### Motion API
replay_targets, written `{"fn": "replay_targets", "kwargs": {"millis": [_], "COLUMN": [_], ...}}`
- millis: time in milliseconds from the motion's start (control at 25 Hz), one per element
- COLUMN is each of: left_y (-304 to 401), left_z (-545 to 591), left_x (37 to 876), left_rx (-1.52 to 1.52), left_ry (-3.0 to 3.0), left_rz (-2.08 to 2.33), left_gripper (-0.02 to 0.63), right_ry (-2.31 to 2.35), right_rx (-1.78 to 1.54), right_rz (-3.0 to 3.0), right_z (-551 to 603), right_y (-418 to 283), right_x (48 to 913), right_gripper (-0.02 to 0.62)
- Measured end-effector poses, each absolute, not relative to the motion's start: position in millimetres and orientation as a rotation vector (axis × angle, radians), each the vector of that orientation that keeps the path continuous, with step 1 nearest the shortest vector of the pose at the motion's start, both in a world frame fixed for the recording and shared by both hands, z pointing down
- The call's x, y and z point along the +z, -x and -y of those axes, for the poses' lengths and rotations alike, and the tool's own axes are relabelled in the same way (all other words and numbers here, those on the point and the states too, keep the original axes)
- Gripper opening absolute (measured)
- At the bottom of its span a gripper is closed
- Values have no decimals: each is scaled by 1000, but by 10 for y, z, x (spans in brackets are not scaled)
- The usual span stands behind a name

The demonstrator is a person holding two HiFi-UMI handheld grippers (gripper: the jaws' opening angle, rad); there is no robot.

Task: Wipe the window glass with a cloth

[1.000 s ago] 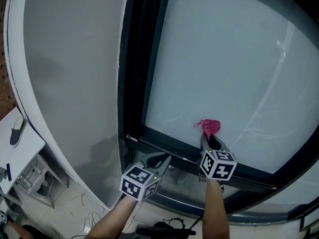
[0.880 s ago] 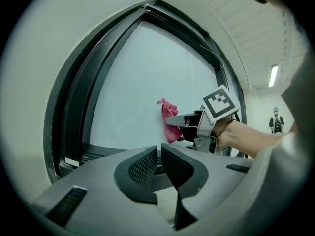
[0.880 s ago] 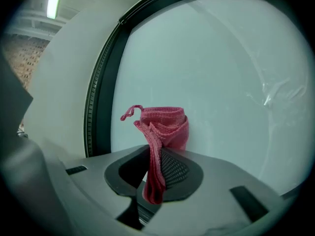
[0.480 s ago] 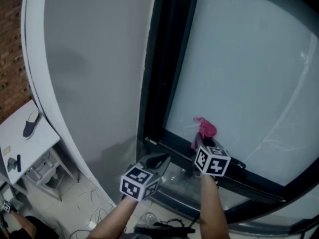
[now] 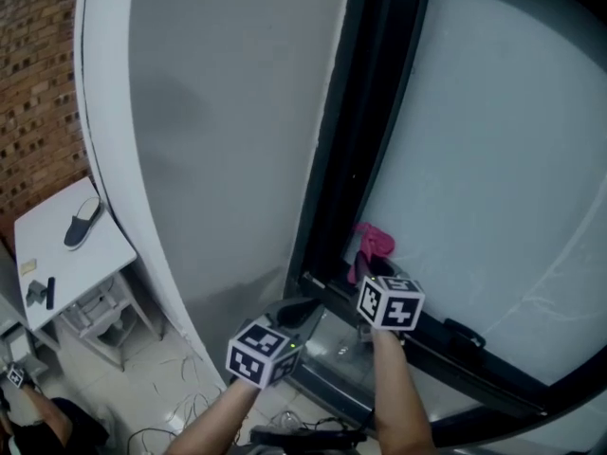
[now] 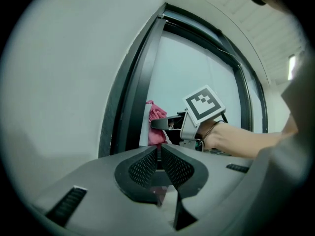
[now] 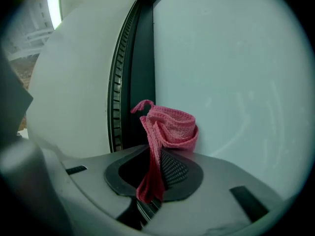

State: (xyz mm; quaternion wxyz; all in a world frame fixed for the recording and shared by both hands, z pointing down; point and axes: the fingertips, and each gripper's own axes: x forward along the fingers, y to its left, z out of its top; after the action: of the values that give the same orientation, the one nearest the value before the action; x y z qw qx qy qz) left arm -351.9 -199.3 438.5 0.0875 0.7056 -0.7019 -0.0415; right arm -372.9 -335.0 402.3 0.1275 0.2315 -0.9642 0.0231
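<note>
Nearest, at six o'clock in the head view, two forearms reach forward. The left gripper [image 5: 302, 309], at about seven o'clock, has its jaws pressed together on nothing and points idly at the sill. Just beyond, near centre, the right gripper [image 5: 368, 271] is clamped on a pink cloth [image 5: 373, 243], a knitted wad bunched above the jaw tips. The wad appears to press on the lower left corner of the window glass [image 5: 493, 178], just beside the dark window frame [image 5: 365, 121].

The wad looks small to me, so a steep tilt could let the hard jaw tips scrape the pane. A stroke toward nine o'clock could snag the cloth on the frame and pull it loose.
</note>
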Motion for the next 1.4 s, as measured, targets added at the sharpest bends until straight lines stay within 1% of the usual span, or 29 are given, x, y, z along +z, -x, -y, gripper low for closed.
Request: {"fn": "replay_targets", "kwargs": {"millis": [240, 480, 600, 720, 920, 1160, 1400], "left_y": [3669, 3724, 3734, 3755, 3761, 3636, 3343], "left_z": [1849, 1772, 1756, 1749, 1803, 1893, 2018], "left_x": [4377, 4329, 4298, 4244, 4195, 4221, 4237], "left_rx": [-123, -139, -148, -156, -152, -119, -86], "left_ry": [-2061, -2048, -2048, -2048, -2052, -2081, -2169], "left_rz": [2130, 2165, 2182, 2200, 2217, 2192, 2105], "left_gripper": [28, 28, 28, 28, 28, 28, 28], "right_ry": [-614, -584, -569, -573, -670, -811, -968], "right_rx": [-3, -283, -342, -351, -345, -321, -247], "right_rz": [2922, 2996, 3013, 3021, 2971, 2959, 2944], "right_z": [3193, 3041, 3037, 3070, 3252, 3406, 3564], "right_y": [3844, 3948, 3983, 3978, 3892, 3601, 3185], "right_x": [3648, 3118, 2935, 2829, 2890, 2888, 2936], "right_gripper": [60, 60, 60, 60, 60, 59, 58]}}
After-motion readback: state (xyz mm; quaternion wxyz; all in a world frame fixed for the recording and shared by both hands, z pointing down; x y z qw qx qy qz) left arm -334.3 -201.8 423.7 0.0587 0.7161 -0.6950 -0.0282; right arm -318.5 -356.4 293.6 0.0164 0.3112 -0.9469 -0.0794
